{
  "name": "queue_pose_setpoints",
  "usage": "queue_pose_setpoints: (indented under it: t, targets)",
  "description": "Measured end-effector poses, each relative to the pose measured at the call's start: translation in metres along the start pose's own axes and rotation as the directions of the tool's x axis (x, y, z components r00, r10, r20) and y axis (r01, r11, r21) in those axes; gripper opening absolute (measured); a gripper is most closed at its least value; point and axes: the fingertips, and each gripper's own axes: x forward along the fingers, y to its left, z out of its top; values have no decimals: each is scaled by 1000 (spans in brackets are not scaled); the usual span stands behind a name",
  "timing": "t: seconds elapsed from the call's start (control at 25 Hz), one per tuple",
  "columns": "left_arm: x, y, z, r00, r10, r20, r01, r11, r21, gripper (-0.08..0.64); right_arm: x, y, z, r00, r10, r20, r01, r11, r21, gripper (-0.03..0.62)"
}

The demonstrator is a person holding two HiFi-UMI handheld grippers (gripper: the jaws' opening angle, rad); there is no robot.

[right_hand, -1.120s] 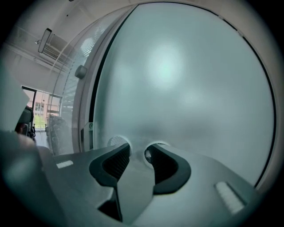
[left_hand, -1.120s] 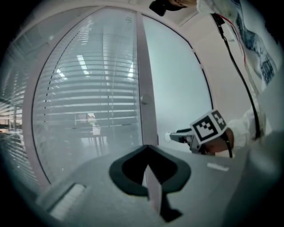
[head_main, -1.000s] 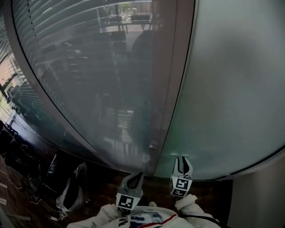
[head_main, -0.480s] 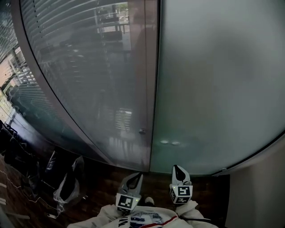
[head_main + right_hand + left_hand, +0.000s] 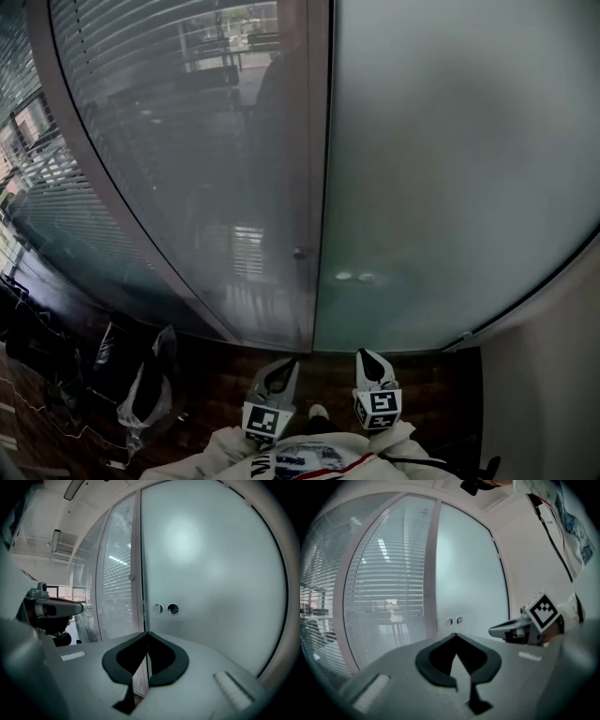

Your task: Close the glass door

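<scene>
Hovering side by side low over the dark floor (image 5: 216, 361), the right hand-held gripper (image 5: 366, 356) and the left hand-held gripper (image 5: 287, 366) are both clenched on nothing. Ahead, clear of both, the frosted glass door (image 5: 450, 169) stands with its edge against the frame post (image 5: 317, 141).

Frosted, pale grey-green glass door (image 5: 450, 169), upright and full height, set just right of the frame post (image 5: 317, 141). Left edge drawn up flush along that post, with only a thin dark seam between. Two small round fittings (image 5: 354, 277) side by side low on the pane, close to the post.
</scene>
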Motion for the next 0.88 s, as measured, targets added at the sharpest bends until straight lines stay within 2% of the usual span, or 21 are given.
queue_pose_setpoints:
  t: [0.2, 0.4, 0.6, 0.88]
  targets:
    - [-54, -2, -11, 1000, -16, 27, 16, 1000, 15, 2, -42, 38, -12, 1000, -31, -6, 31, 999, 16, 6]
    - [-112, -7, -27, 1000, -21, 7, 21, 1000, -2, 2, -82, 82, -26, 999, -36, -21, 36, 999, 14, 6]
    - [-158, -22, -26, 998, -59, 9, 59, 998, 0, 2, -120, 114, -42, 998, -65, -12, 65, 998, 16, 6]
    - [-186, -54, -46, 992, -116, 44, 117, 993, -14, 2, -182, 125, -61, 990, -130, -48, 131, 991, 15, 5]
